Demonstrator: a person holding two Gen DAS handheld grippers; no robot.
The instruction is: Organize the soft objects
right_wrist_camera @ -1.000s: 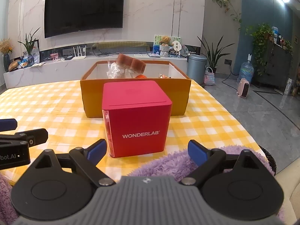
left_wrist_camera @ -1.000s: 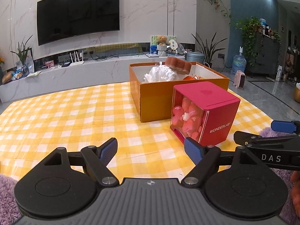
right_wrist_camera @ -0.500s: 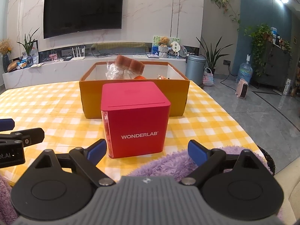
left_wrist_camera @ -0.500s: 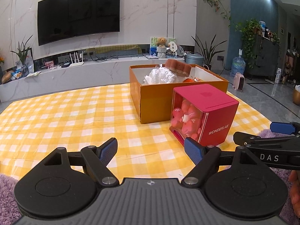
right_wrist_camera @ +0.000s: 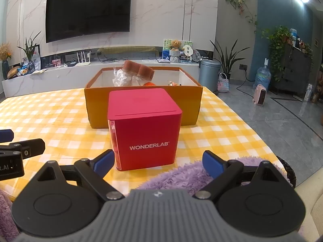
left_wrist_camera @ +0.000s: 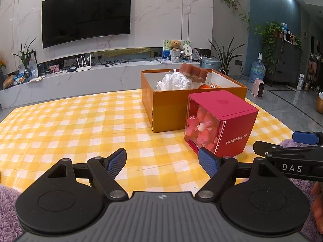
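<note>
Left wrist view: left tongs (left_wrist_camera: 162, 161) were spread wide, empty, hovering low over the yellow checked desk (left_wrist_camera: 70, 125). Ahead & to the right of them stood the red WONDERLAB cube (left_wrist_camera: 222, 121), clear side showing pink soft pieces inside. Just behind it, the orange box (left_wrist_camera: 171, 109), already holding a white crumpled wad (left_wrist_camera: 174, 81), a brown sponge-like block (left_wrist_camera: 193, 73) and something orange. The right tongs' arm poked in at far right. Vs. a sec ago the view had barely shifted: cube sat a touch further right of the tongs, nothing picked up or put down.

Right wrist view: right tongs (right_wrist_camera: 159, 162) also wide, empty. Cube was dead ahead, near the left fingertip (right_wrist_camera: 105, 161) but prob. not touching; can't be sure. Purple fuzzy fabric (right_wrist_camera: 181, 175) lay under & between the fingers, nearer than the cube. Orange box behind the cube. Framing nearly same as before.

Meaning: no progress in this last sec; looks like a pause/line-up. Soft stuff mostly boxed already; the purple fabric looks like the likely remaining item, though that's a guess.
</note>
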